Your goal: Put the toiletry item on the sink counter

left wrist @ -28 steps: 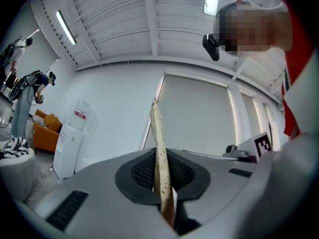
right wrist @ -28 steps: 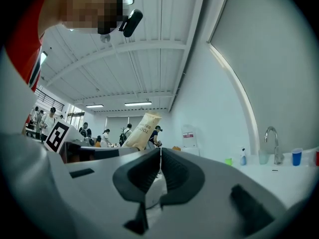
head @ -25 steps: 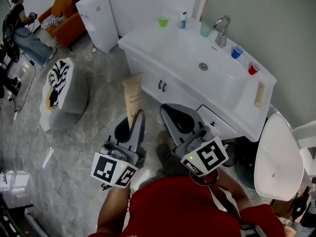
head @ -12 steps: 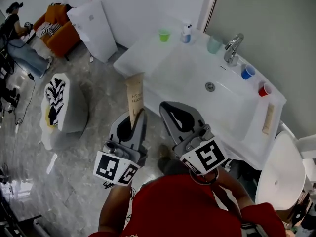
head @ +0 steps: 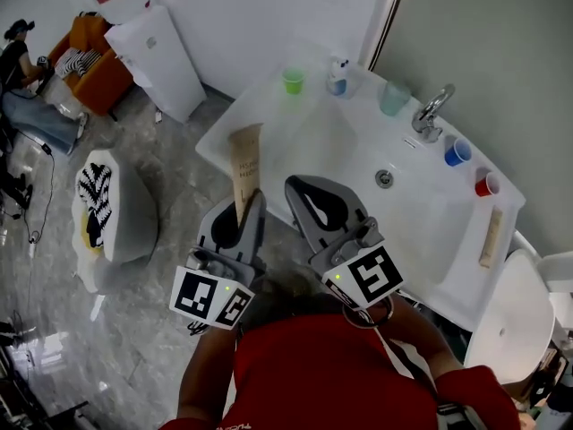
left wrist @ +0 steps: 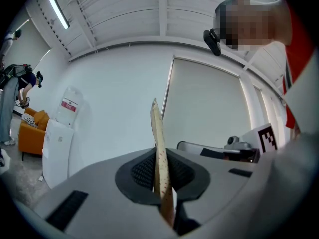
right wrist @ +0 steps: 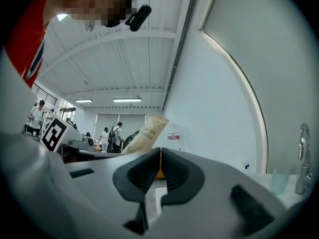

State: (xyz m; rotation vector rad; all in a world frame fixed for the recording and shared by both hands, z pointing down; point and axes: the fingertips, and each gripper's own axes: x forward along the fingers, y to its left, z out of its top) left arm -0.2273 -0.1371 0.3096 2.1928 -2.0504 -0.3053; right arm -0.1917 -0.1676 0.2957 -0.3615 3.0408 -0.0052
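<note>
My left gripper (head: 243,206) is shut on the lower end of a flat tan toiletry pack (head: 243,161), which stands upright over the front left edge of the white sink counter (head: 269,115). In the left gripper view the pack (left wrist: 159,148) shows edge-on between the closed pads. Beside it, my right gripper (head: 306,192) hangs in front of the basin (head: 358,150), shut with nothing in it. From the right gripper view (right wrist: 160,166) the pack (right wrist: 147,133) shows off to the left.
On the counter stand a green cup (head: 293,81), a small bottle (head: 337,74), a teal cup (head: 392,98), a faucet (head: 430,115), blue (head: 457,152) and red (head: 486,184) cups and another tan pack (head: 489,238). A grey stool (head: 116,209) sits left, a white round seat (head: 503,316) right.
Both grippers and the view have come closer to the sink. The pack's top, earlier in front of the cabinet, now stands over the counter's left front edge.
</note>
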